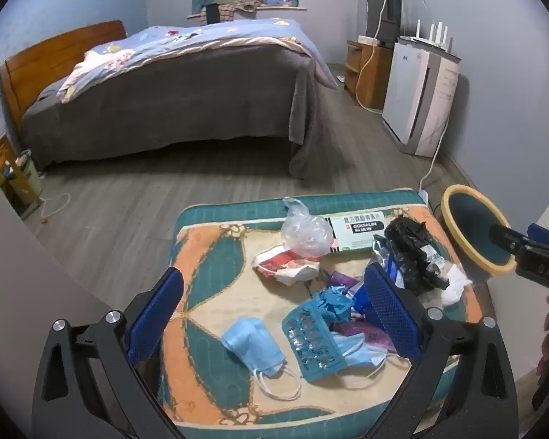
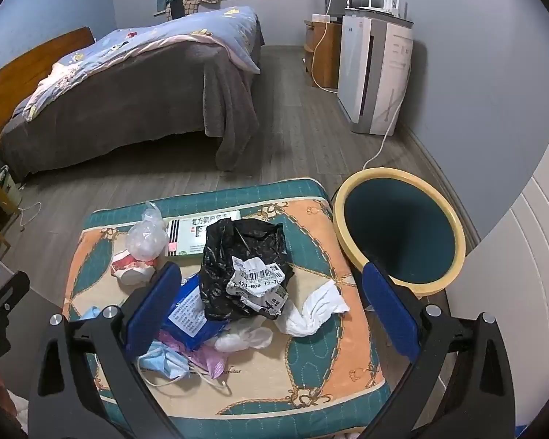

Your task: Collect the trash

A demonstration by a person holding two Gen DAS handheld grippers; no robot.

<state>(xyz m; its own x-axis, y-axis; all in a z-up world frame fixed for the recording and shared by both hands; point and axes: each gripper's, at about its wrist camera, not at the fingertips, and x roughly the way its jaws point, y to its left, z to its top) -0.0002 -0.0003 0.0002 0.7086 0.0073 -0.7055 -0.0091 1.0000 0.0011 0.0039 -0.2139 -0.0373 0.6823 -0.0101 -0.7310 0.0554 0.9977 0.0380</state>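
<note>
Trash is piled on a patterned cushion (image 1: 208, 285) (image 2: 311, 333). It includes a blue face mask (image 1: 254, 347), a teal blister pack (image 1: 313, 340), a clear plastic bag (image 1: 305, 232) (image 2: 146, 236), a medicine box (image 1: 358, 232) (image 2: 186, 232), a crumpled black bag (image 1: 413, 256) (image 2: 238, 263) and white tissue (image 2: 311, 311). A teal bin with a yellow rim (image 2: 399, 232) (image 1: 475, 234) stands right of the cushion. My left gripper (image 1: 274, 314) hovers open above the mask and blister pack. Over the black bag and tissue my right gripper (image 2: 271, 307) is open too, holding nothing.
A bed (image 1: 172, 87) with a grey cover and blue quilt fills the back. A white air purifier (image 1: 417, 95) (image 2: 373, 73) and a wooden stand (image 1: 369, 69) line the right wall, with a white cable (image 2: 384, 139) trailing on the wooden floor. A white wall panel (image 2: 512, 256) is at right.
</note>
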